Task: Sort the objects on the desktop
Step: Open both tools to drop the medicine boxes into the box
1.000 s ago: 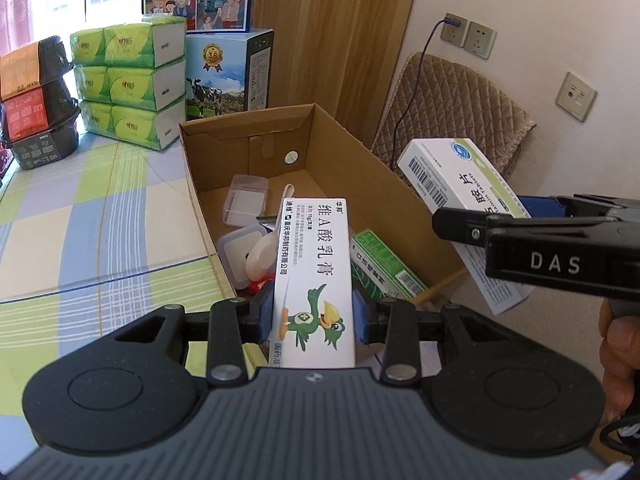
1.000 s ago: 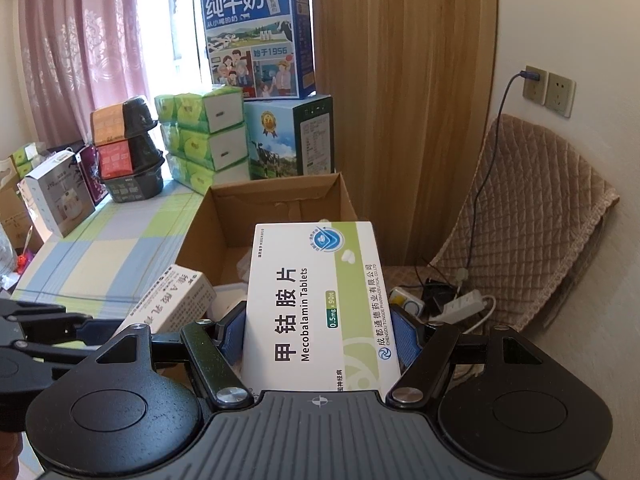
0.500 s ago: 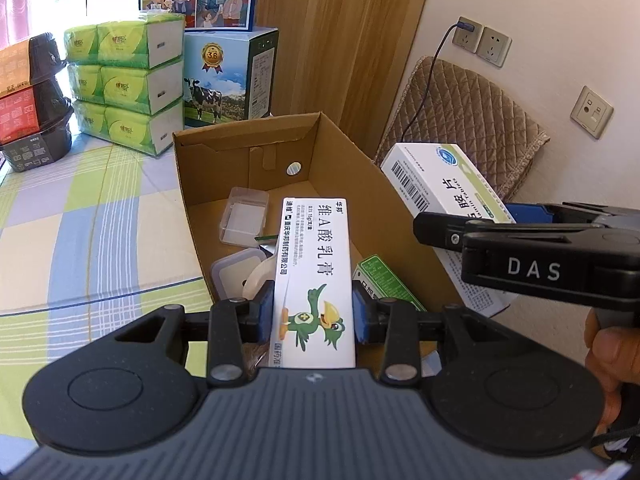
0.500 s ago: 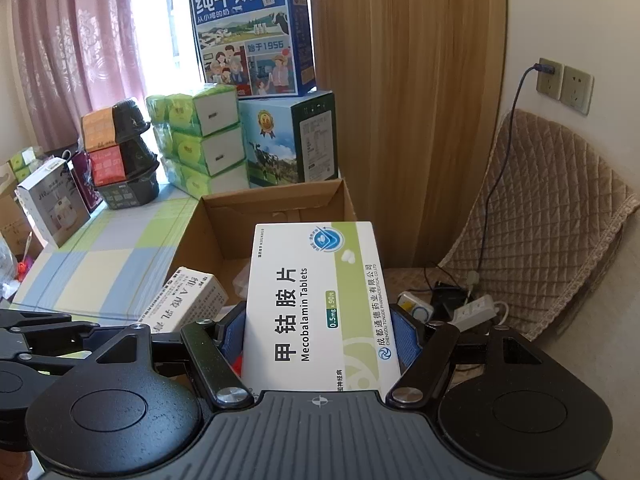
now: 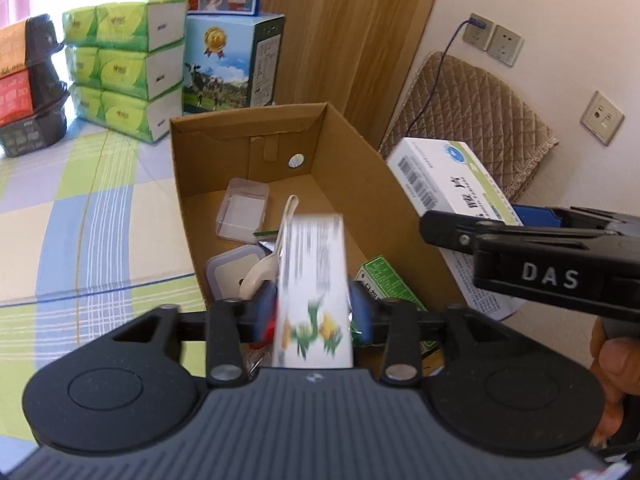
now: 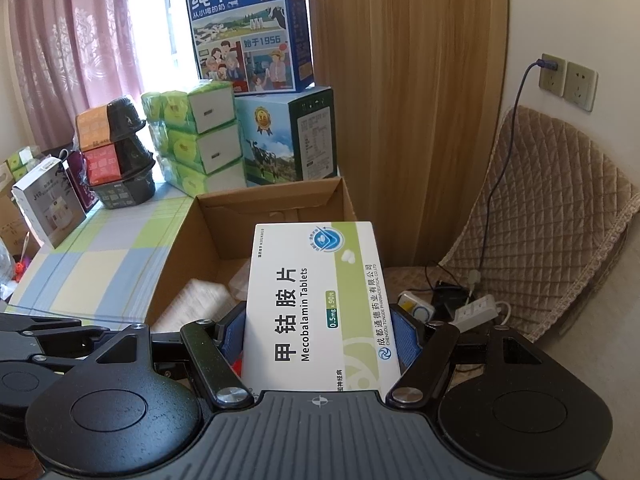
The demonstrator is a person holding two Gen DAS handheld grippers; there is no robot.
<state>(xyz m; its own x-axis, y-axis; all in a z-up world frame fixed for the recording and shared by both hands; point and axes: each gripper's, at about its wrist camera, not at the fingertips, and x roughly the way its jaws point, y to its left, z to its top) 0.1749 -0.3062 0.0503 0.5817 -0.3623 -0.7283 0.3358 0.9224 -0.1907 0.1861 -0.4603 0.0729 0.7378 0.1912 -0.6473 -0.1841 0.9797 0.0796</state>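
Checked tabletop (image 5: 80, 208) fills left side, my cardboard box (image 5: 256, 152) at its edge, open top. Stacked tissue packs (image 5: 128, 68) behind it. Right tool (image 6: 320, 340) clenched on Mecobalamin tablet box (image 6: 320, 300), hanging by box's right wall. Left tool (image 5: 312, 312) looks released: ointment carton (image 5: 312, 276) between pads is motion-blurred, sitting over box interior. Inside box I see clear plastic containers (image 5: 242, 208), green pack (image 5: 384, 280).

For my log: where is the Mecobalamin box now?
The Mecobalamin box is between the right gripper's fingers, above the near right edge of the carton.
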